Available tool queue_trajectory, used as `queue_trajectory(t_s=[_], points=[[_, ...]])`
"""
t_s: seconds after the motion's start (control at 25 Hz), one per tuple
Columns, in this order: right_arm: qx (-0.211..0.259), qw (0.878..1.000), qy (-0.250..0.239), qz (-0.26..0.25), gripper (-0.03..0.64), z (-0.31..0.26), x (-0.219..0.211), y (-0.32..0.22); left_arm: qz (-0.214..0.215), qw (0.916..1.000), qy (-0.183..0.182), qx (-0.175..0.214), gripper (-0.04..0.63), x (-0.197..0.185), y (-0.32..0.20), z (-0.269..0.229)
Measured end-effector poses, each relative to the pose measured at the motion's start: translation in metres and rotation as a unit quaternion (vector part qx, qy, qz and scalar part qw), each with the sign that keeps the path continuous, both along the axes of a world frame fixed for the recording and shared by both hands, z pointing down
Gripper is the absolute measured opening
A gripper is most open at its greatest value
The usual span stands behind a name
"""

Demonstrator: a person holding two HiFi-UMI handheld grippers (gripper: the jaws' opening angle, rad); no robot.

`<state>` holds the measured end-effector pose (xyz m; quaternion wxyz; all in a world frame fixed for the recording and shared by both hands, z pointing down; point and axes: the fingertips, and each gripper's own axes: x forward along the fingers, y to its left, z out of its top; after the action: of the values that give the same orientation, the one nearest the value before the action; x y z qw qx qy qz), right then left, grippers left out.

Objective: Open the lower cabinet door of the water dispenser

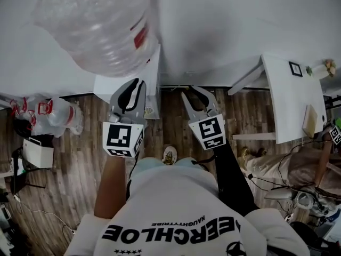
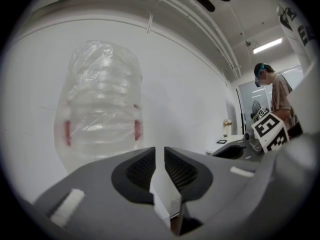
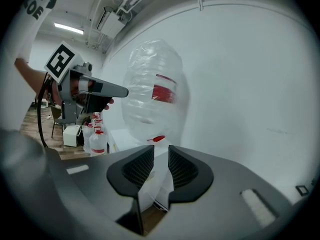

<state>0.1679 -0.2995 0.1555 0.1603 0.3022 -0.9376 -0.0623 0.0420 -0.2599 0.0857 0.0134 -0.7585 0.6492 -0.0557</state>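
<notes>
Hovering at the dispenser (image 1: 153,68), our left gripper (image 1: 137,82) and right gripper (image 1: 195,91) gape slightly, empty. Stooping, we might bump the bottle (image 1: 96,25) — it overhangs.

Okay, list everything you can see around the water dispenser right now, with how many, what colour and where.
water bottle: one, clear with red label, on top of the dispenser
water dispenser: one, white, against the wall, ahead of both tongs
spare bottles: at least two, clear with red caps, on the floor at left
box: one, white, floor at far left
table: one, white, at right
picture frame: one, black, on the table
floor: wood, brown
other person: one, far right in the left gripper view
left tongs: grey, slightly apart, empty
right tongs: grey, slightly apart, empty
shirt: white
</notes>
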Motion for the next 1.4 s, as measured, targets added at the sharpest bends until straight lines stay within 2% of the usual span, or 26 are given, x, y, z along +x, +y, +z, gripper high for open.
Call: queue_trajectory(t_s=[0.28, 0.56, 0.92, 1.04, 1.16, 1.4], points=[[-0.05, 0.999, -0.004, -0.005, 0.069, 0.021, -0.016, 0.0, 0.016, 0.9994, -0.006, -0.03, 0.057, -0.011, -0.003, 0.015], [-0.096, 0.995, -0.002, -0.018, 0.069, 0.055, -0.013, 0.003, 0.04, 0.9964, -0.021, -0.072, 0.057, 0.005, -0.005, 0.044], [-0.141, 0.988, 0.057, -0.028, 0.069, 0.136, -0.018, 0.026, 0.059, 0.9915, -0.034, -0.111, 0.057, 0.006, -0.004, 0.091], [-0.161, 0.984, 0.069, -0.022, 0.069, 0.163, -0.023, 0.038, 0.068, 0.9902, -0.026, -0.119, 0.057, 0.004, -0.003, 0.108], [-0.177, 0.98, 0.083, -0.024, 0.071, 0.191, -0.037, 0.054, 0.085, 0.987, -0.001, -0.136, 0.057, 0.009, -0.002, 0.122], [-0.193, 0.973, 0.124, -0.028, 0.079, 0.244, -0.058, 0.078, 0.125, 0.9806, 0.02, -0.15, 0.057, 0.007, 0.003, 0.167]])
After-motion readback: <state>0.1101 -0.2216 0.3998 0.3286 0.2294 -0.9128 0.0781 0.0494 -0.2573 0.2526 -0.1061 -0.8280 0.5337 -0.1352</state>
